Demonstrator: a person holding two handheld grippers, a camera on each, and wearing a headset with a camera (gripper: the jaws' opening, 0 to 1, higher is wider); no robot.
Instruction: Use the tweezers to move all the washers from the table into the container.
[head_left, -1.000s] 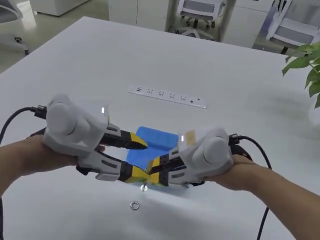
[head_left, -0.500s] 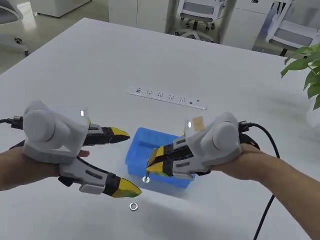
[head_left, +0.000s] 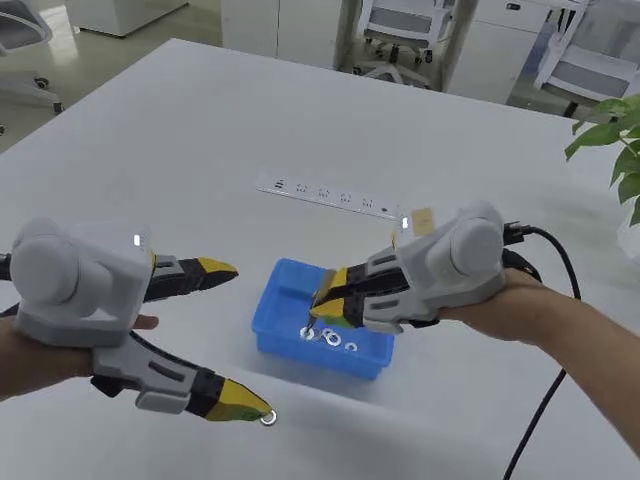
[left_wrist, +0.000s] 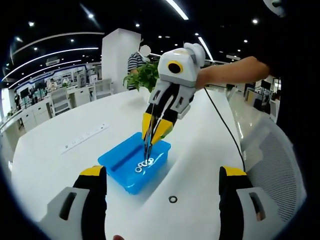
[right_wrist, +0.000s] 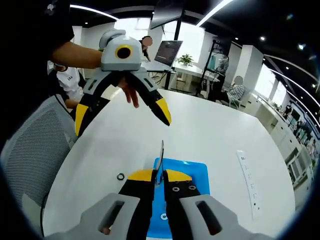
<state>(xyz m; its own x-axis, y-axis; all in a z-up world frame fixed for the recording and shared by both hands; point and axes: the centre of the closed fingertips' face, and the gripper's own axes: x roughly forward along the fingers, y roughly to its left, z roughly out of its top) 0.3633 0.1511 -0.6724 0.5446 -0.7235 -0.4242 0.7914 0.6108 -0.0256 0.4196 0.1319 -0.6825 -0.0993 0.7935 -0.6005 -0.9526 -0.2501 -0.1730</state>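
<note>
While the left hand-held gripper (head_left: 240, 338) gapes, a washer (head_left: 268, 418) lies near.

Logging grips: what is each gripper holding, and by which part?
Right gripper clamps the tweezers by their rear end, tips pointing into the container. Left gripper, open, holds nothing.

Perhaps three washers (head_left: 330, 338) in container (head_left: 300, 357), lone washer (head_left: 268, 418) before, power strip (head_left: 333, 194) behind
</note>
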